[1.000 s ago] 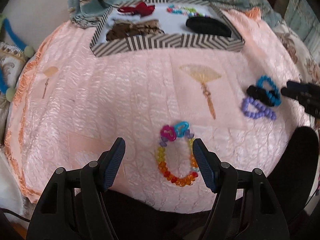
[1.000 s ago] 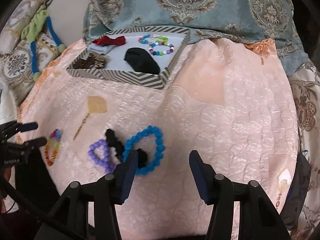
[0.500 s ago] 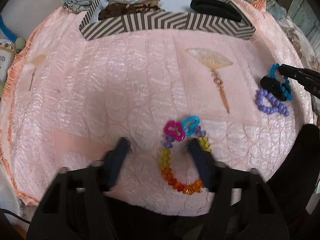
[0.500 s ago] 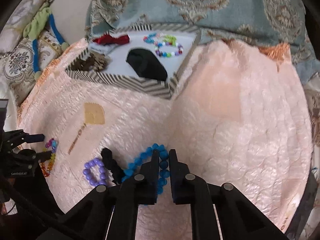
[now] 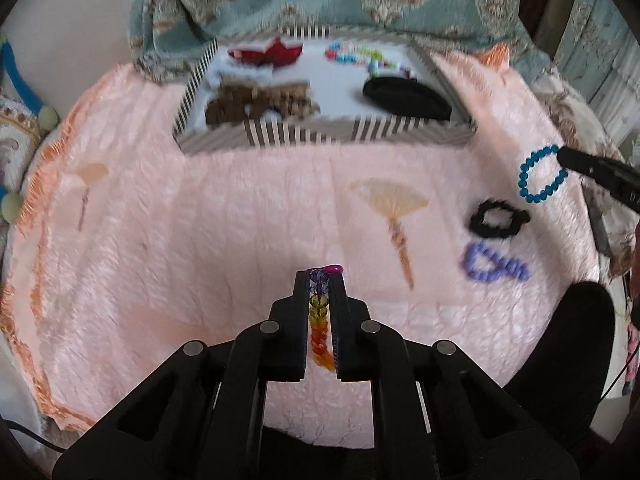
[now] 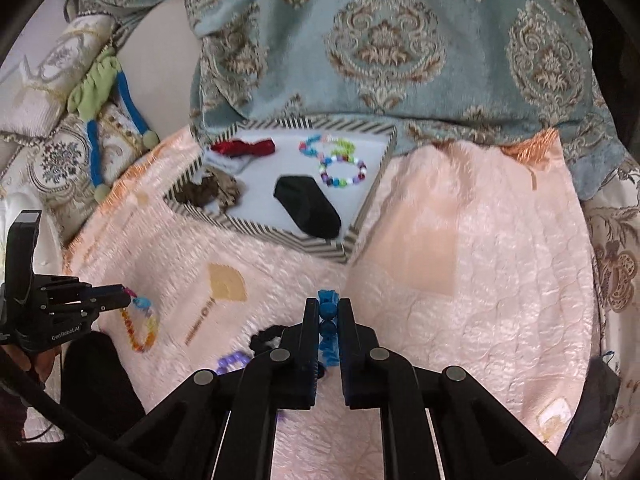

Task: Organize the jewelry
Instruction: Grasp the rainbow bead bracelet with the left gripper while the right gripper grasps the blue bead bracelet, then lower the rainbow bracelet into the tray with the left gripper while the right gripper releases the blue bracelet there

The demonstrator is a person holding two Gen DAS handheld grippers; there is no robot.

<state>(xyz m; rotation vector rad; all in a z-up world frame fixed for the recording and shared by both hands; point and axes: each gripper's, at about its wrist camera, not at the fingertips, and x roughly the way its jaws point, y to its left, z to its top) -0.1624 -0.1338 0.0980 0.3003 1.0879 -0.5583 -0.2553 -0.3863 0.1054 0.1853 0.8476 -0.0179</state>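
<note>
"GenRobot.AI" — left hand-held gripper (image 6: 130,301)

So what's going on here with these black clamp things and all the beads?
A person is tidying jewelry with a handheld gripper in each hand. The left gripper is shut on a rainbow bead bracelet, and the right gripper is shut on a blue bead bracelet; both are lifted off the pink cloth. A black scrunchie and a purple bracelet lie on the cloth. The striped tray behind holds other pieces.
</note>
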